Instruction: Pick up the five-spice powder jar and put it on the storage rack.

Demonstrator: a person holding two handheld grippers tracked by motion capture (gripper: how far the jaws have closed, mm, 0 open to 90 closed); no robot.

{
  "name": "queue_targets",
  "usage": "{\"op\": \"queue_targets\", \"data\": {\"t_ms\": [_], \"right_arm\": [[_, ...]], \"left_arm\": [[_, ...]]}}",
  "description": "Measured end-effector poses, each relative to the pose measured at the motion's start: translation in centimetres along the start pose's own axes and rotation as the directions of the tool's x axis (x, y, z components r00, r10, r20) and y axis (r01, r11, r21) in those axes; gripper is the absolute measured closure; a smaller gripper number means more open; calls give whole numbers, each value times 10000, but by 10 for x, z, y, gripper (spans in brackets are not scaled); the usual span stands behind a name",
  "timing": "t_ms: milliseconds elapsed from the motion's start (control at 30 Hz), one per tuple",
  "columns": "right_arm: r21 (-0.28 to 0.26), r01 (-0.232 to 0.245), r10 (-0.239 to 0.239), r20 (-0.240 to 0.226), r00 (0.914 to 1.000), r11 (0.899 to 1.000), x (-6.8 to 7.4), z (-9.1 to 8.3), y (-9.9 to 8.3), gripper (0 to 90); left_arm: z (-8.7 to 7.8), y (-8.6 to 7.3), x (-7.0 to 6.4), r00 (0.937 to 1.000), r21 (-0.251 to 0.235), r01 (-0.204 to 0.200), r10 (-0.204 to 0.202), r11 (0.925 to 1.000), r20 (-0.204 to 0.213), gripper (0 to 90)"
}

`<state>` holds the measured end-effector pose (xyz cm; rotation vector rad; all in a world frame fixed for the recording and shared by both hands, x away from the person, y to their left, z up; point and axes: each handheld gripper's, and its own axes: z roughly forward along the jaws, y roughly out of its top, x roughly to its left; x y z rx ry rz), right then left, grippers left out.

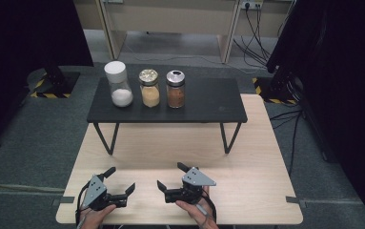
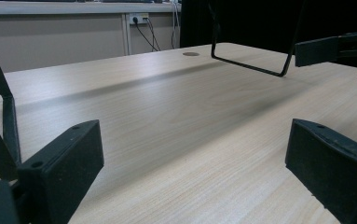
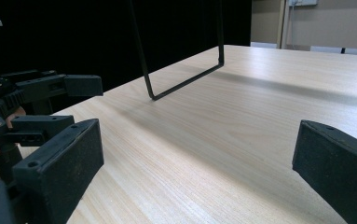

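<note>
Pale wooden table (image 1: 247,157) carries two grippers at its near edge: left gripper (image 1: 121,182) and right gripper (image 1: 173,176), both with jaws apart, holding nothing, facing each other. Beyond them stands one black shelf (image 1: 208,102) bearing three jars in a row: white powder (image 1: 118,84), yellow granules (image 1: 149,88), brown spice (image 1: 176,89).

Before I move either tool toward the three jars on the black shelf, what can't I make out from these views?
- What the white-capped jar, yellow jar and brown jar contain: any labels too small in the high view.
- Shelf's underside and the table beneath it: hidden by the shelf top in the high view.
- Person's hands: cut off by the bottom edge, behind the left tool and right tool, both open.
</note>
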<state>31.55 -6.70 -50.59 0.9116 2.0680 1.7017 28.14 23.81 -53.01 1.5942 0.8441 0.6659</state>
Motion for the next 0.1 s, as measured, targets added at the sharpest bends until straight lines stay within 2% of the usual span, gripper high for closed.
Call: {"op": "queue_targets", "data": {"t_ms": [100], "right_arm": [[-13,6,-6,-5,10000,10000,0,0,0,20]], "left_arm": [[0,0,0,10000,21,-3,3,10000,-9,38]]}}
